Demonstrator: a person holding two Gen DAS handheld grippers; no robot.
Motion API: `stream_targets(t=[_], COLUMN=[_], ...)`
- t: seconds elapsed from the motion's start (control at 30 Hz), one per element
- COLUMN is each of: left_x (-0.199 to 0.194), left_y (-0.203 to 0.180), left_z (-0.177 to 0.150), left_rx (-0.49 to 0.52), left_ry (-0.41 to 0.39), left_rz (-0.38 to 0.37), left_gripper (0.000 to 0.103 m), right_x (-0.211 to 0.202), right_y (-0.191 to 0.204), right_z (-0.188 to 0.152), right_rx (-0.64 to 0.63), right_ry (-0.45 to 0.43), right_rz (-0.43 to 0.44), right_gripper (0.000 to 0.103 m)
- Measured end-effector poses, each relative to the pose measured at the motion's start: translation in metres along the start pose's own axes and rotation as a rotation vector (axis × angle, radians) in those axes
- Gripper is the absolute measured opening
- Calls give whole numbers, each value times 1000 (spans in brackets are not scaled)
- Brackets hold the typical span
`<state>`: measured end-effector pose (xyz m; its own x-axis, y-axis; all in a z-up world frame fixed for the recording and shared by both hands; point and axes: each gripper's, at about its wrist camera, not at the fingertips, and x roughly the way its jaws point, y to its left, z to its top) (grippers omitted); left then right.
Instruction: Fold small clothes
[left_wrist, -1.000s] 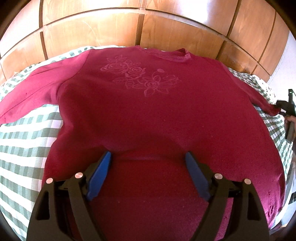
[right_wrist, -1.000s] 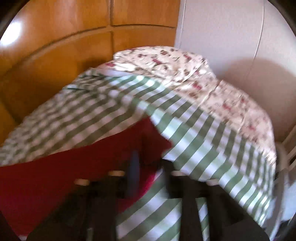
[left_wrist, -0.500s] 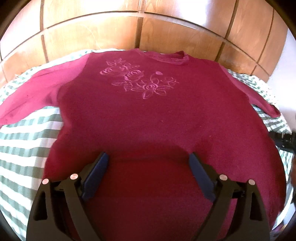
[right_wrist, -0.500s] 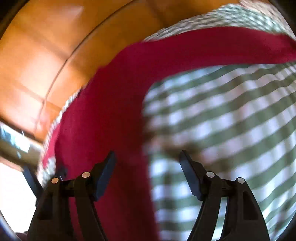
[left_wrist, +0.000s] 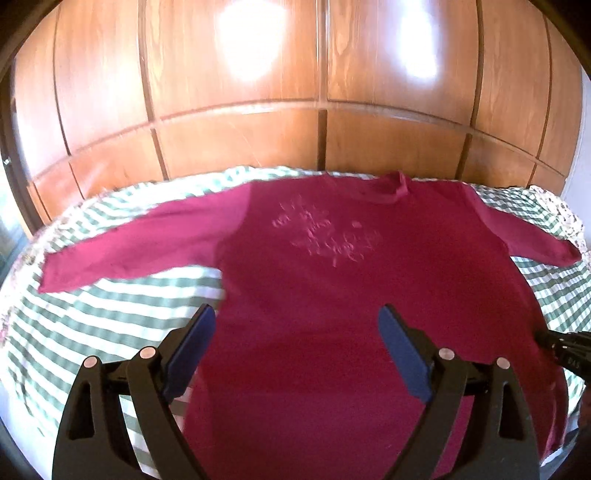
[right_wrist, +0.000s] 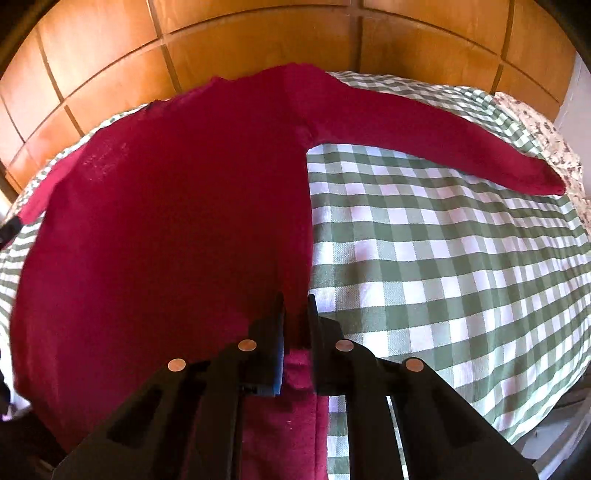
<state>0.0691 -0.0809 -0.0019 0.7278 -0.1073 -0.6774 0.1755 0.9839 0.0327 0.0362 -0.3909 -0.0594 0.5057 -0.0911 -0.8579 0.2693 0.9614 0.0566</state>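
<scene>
The dark red sweater (left_wrist: 332, 295) lies flat on the green checked bedcover (right_wrist: 443, 258) — both sleeves spread out, a raised flower pattern on the chest. The left gripper (left_wrist: 295, 339) hangs released above its lower part. The right gripper (right_wrist: 295, 325) is clenched on its side edge.

The left hand-held gripper (left_wrist: 295, 341) has two black plastic arms with cut-out slots, each branching into a pair of struts. Every strut carries a round copper-coloured rivet head, four in a row across the view. Its fingers (left_wrist: 402, 354) are faced with flat blue pads. The right hand-held gripper (right_wrist: 295, 325) is built the same way: black slotted frame, four copper rivet heads, and a blue pad (right_wrist: 277, 363) showing along the inner face of one finger.
</scene>
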Motion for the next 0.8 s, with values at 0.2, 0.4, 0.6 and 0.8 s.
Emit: stream_targets(t=[0.2,0.4,0.6,0.8], left_x=[-13,-23,-26,-26], left_y=[1,-18,-40,-61], left_z=[2,5,6,8], left_rx=[26,80,151,213], left_ry=[-28,-64,-83,-95], left_rz=[16,-42,-81,-105], left_gripper=[92,93,93,93], right_x=[-14,-42,-54,-49], right_y=[-10,-8,5,13], right_z=[-3,-3,-6,-18], right_rx=[58,91,76,72], right_ry=[-12,-75,-101,-82], right_rz=[-30,-54,-26,-1], right_gripper=[56,64,64,64])
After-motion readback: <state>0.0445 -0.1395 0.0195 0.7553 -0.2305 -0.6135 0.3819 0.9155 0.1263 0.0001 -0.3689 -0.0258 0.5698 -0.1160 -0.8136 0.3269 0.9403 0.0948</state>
